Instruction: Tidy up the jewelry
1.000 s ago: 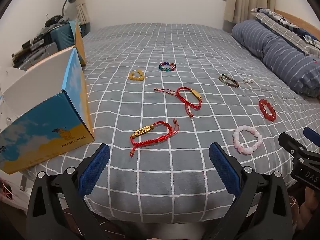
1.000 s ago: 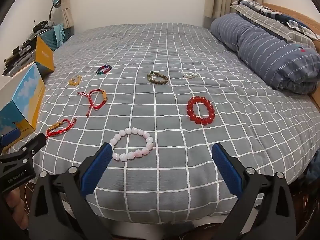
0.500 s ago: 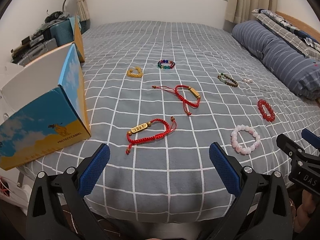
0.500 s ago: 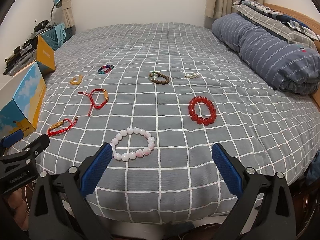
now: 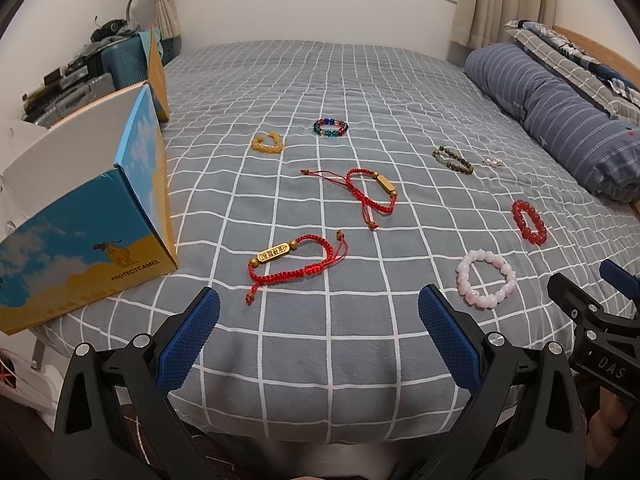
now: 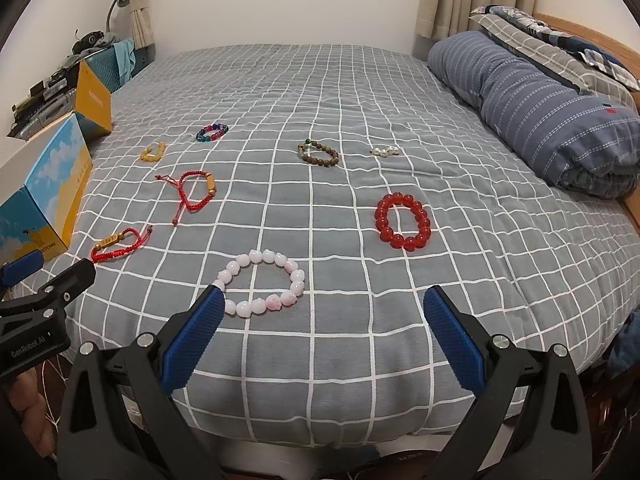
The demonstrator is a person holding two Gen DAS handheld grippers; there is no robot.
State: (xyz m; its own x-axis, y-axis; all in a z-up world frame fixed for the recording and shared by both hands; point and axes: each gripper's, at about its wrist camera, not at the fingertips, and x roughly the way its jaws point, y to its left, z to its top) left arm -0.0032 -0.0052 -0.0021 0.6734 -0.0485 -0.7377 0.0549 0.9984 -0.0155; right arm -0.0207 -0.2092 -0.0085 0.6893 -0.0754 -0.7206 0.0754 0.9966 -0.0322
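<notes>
On the left wrist view, a grey checked bed [image 5: 320, 80] carries the lot.
- Left gripper [image 5: 319, 312]: jaws spread wide, holding nothing, poised over the near edge of the bed.
- Red cord bracelet with gold plate [image 5: 296, 260]: lying flat just ahead of the jaws, nearest item.
- Second red cord bracelet [image 5: 368, 190]: farther in, gold bar bead, loose tails trailing.
- Yellow bracelet [image 5: 267, 142] and multicolour bracelet [image 5: 330, 127]: side by side, apart, beyond the cords.
- Brown bracelet [image 5: 453, 160], with a small white bracelet [image 5: 493, 162] just beside it, toward the right.
- Red bead bracelet [image 5: 529, 222] and pink bracelet [image 5: 486, 278]: right side, near each other but not touching.
- Box [image 5: 80, 236]: blue and yellow, open flaps, sitting at the left corner of the bed.
- Right gripper [image 5: 592, 320]: seen at the right border only.
- Rolled quilt [image 5: 560, 108]: along the right side.

Over on the right wrist view:
- Right gripper [image 6: 320, 320]: jaws likewise wide apart and empty, over the near edge.
- Pink bracelet [image 6: 262, 283]: directly ahead, its near rim beside the left finger tip; contact cannot be told.
- Red bead bracelet [image 6: 402, 221]: farther in, to the right.
- Brown bracelet [image 6: 318, 153] and white bracelet [image 6: 385, 151]: mid-bed, apart.
- Two red cord bracelets [image 6: 116, 245] [image 6: 192, 192], yellow bracelet [image 6: 153, 152], multicolour bracelet [image 6: 212, 132]: left half of the bed.
- Box [image 6: 44, 200]: left edge.
- Left gripper [image 6: 40, 304]: partly in view at the left border.
</notes>
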